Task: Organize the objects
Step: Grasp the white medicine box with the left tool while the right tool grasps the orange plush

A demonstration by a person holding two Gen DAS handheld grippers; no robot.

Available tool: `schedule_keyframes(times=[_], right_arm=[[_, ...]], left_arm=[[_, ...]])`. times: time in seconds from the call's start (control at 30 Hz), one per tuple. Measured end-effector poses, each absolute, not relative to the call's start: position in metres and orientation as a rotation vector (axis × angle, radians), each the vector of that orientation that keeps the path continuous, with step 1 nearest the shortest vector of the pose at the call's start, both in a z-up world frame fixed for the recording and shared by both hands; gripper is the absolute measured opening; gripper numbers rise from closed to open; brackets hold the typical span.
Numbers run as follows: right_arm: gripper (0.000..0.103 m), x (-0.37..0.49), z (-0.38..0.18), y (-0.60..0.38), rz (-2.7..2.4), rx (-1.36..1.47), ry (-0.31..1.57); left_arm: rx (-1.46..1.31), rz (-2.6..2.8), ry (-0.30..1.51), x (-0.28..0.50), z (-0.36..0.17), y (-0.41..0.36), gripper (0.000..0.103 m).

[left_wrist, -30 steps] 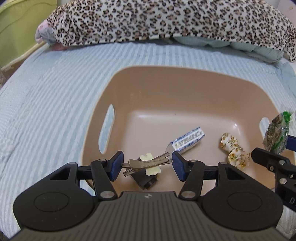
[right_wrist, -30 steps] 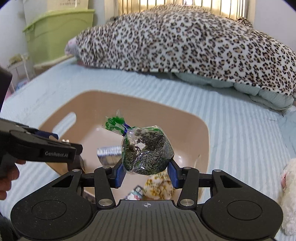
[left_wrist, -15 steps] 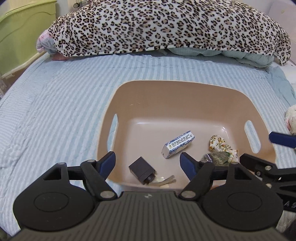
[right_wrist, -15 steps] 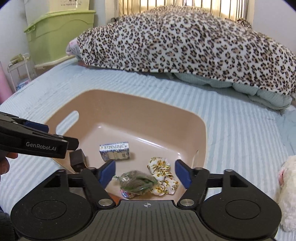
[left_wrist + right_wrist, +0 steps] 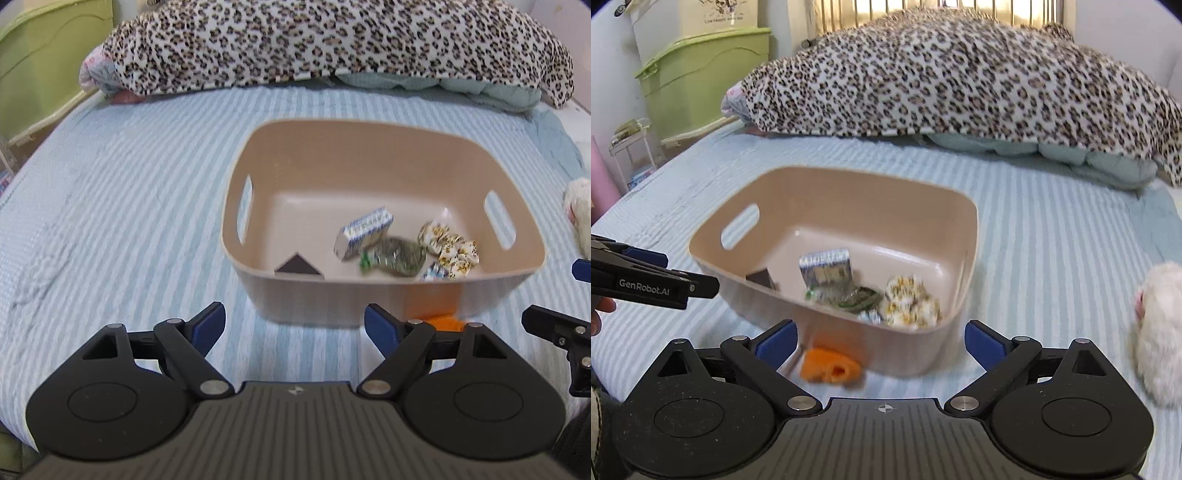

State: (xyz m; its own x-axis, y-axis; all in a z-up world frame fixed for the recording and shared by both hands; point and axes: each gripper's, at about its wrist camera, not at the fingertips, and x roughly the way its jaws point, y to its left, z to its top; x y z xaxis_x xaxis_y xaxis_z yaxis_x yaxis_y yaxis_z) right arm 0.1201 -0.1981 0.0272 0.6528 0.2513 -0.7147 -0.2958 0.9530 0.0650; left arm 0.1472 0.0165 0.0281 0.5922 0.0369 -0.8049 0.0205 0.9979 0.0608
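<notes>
A tan plastic basket [image 5: 388, 295] [image 5: 849, 188] stands on the striped bed. Inside lie a blue-white box [image 5: 364, 230] [image 5: 825, 266], a clear bag of dark bits [image 5: 395, 255] [image 5: 849, 295], a floral scrunchie [image 5: 448, 247] [image 5: 910, 301] and a black box [image 5: 297, 266] [image 5: 761, 278]. An orange object [image 5: 829, 365] [image 5: 443, 319] lies on the bed against the basket's near wall. My left gripper [image 5: 293, 325] is open and empty, short of the basket. My right gripper [image 5: 881, 341] is open and empty, near the orange object.
A leopard-print blanket [image 5: 332, 40] [image 5: 960, 77] lies across the back of the bed. A white plush toy [image 5: 1160, 332] [image 5: 580, 218] sits at the right. A green storage bin [image 5: 705, 74] stands at the back left. The left gripper shows at the right view's left edge [image 5: 653, 282].
Both grippers opened and let go: the hair clip and the bag dropped into the basket. Both grippers then pulled back toward me, away from the basket.
</notes>
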Motion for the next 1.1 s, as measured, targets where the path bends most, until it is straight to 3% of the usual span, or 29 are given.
schedule_keyframes(times=[0.47,1.1], right_arm=[[0.099,0.118,-0.026,-0.208,0.271,-0.037,0.915],[0.099,0.129,-0.058,-0.206,0.267,0.013,0.979]], left_arm=[[0.013,-0.018,1.063,0.151,-0.038,0.005,0.083],[-0.023,-0.029,1.104,0.164,-0.071,0.009,0.081]])
